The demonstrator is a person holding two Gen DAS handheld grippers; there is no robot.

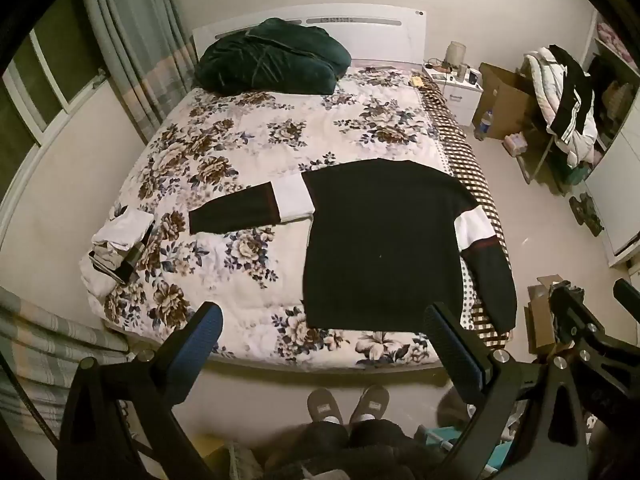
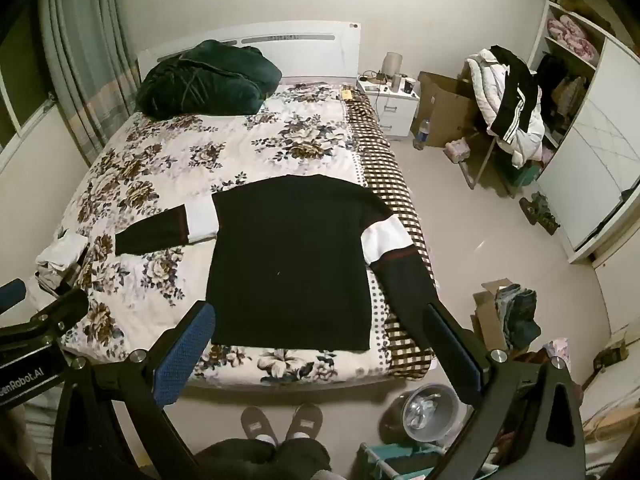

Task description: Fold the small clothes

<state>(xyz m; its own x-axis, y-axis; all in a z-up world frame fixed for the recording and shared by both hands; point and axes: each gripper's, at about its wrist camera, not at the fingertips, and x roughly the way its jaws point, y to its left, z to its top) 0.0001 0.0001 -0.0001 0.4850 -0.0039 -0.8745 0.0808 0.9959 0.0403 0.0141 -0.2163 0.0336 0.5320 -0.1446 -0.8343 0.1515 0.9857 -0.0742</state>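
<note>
On the flowery bed cover lies a soft black knit sweater with white sleeve bands, spread flat near the bed's foot. My left tongs and right tongs are spread wide, holding nothing. It looks floppy and light, so I think I should pinch a sleeve cuff.

Black sweater flat on bed

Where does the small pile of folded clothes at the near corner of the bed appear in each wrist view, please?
Left wrist: the folded pile lies left of centre, beyond the black sweater's outstretched sleeve cuff.
Right wrist: the pile sits at the far left edge, just above the other gripper's body.
Shared landmark: the dark green bundle by the headboard.
</note>
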